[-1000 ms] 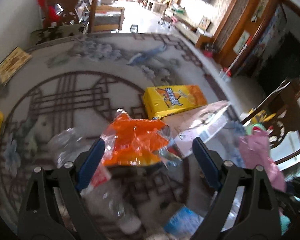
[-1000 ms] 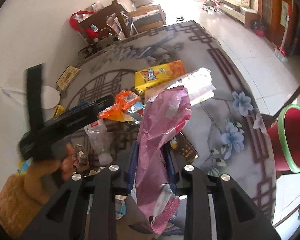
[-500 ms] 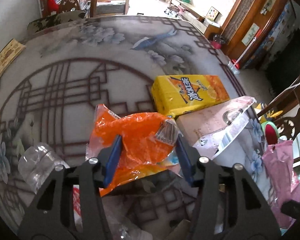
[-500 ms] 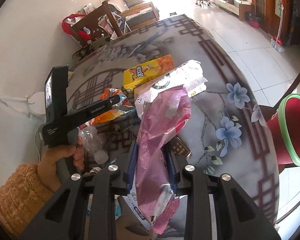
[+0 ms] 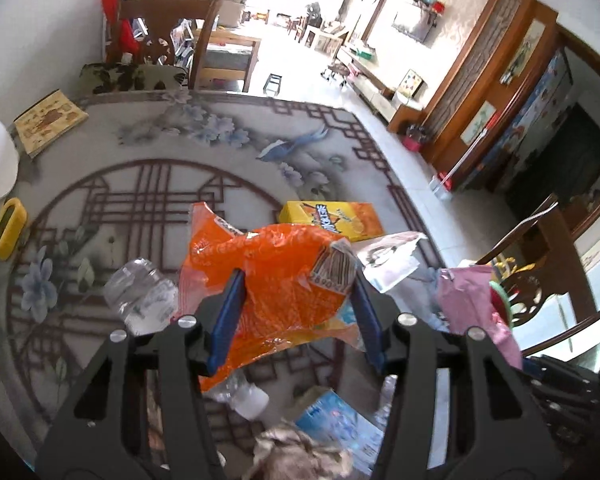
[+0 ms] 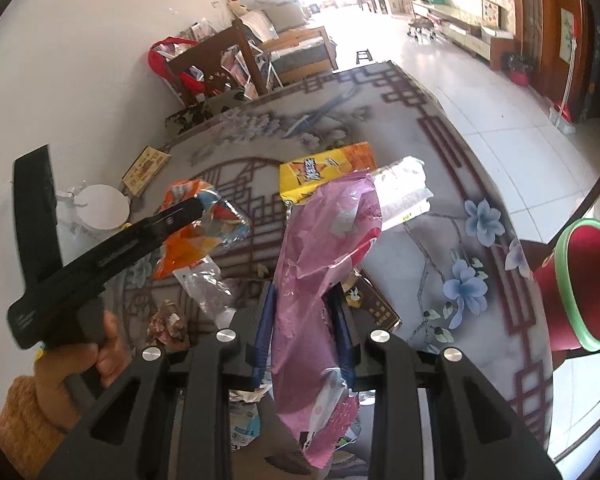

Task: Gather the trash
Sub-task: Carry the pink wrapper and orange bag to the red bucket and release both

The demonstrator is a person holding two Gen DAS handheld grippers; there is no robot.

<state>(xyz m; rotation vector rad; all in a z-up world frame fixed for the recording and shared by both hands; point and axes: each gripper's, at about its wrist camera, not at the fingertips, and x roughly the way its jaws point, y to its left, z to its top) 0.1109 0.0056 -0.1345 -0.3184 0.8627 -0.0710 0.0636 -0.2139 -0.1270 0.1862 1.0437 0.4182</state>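
Left gripper (image 5: 296,312): jaws pinched on the orange wrapper (image 5: 284,280), which is held lifted above the table (image 5: 148,184).
Right gripper (image 6: 304,320): jaws pressed on the pink bag (image 6: 320,264), held upright.
Bin (image 6: 588,284): red with green rim, off the table edge on the right, mouth open.
Left on table: yellow box (image 5: 332,220), clear bottle (image 5: 144,300), white packet (image 6: 404,196).
Risk, orange wrapper: thin crinkled film is gripped loosely at one fold; slippage is judged likely on a fast swing.
Risk, pink bag: the floppy top could catch the bin rim and be dropped outside.
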